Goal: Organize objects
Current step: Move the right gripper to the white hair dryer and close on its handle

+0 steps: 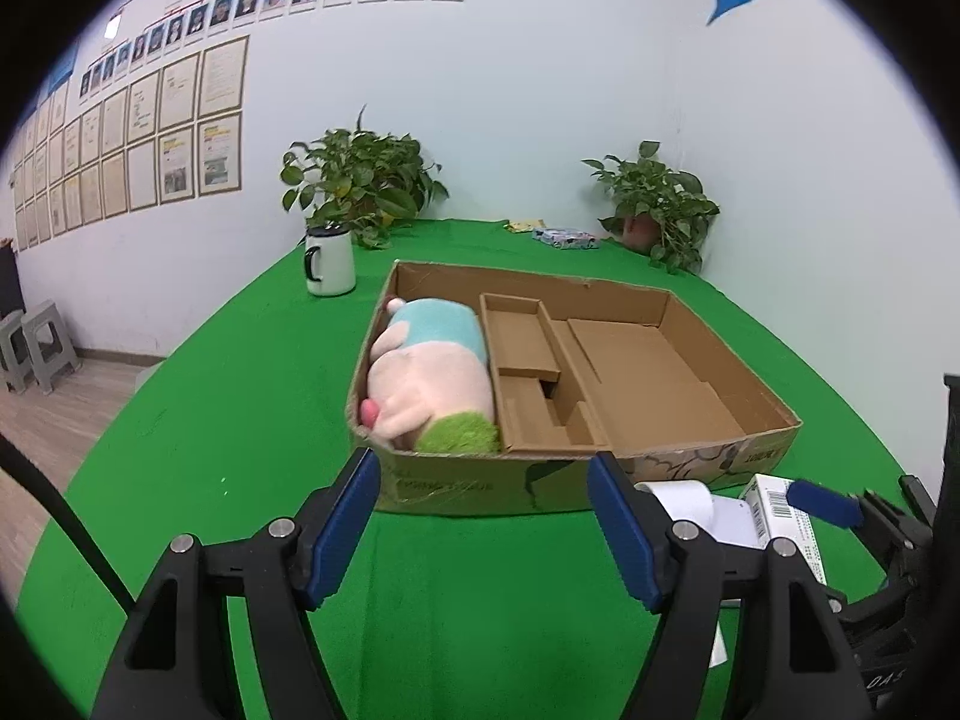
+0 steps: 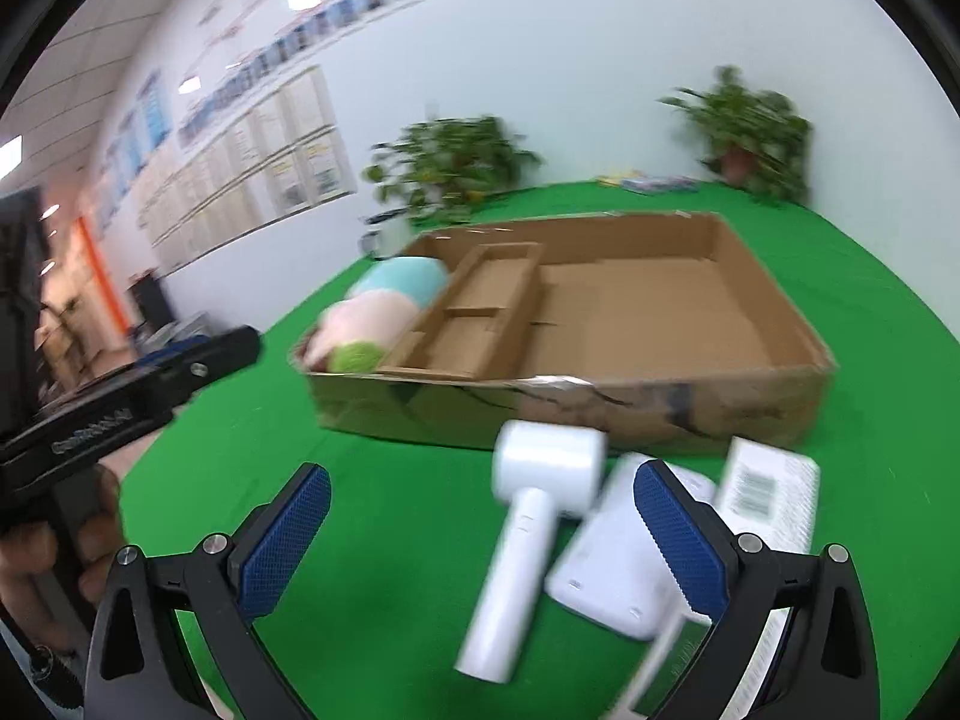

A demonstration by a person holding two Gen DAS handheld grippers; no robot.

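Cardboard box point(image 1: 690, 468) sits on the green tabletop point(image 1: 240, 450), divided into compartments. Plush toy point(image 1: 432, 378) lies on its side in the leftmost compartment, filling it; the narrow middle compartments and the wide right compartment hold nothing.

Left gripper point(image 1: 486, 516) hovers just before the box's near wall, jaws standing apart with nothing between the pads. Right gripper point(image 2: 480, 546) is likewise released, jaws wide; the white handled device point(image 2: 528, 528) lies on the cloth between its fingers, its handle toward the camera, untouched by either pad as far as the blurred right view shows.

Beside that device, to the right, lie a flat white case point(image 2: 606, 570) and a white carton with a barcode point(image 2: 768, 498), all near the box's front wall.

White mug point(image 1: 329, 261) and two potted plants point(image 1: 360, 180) stand at the far side.
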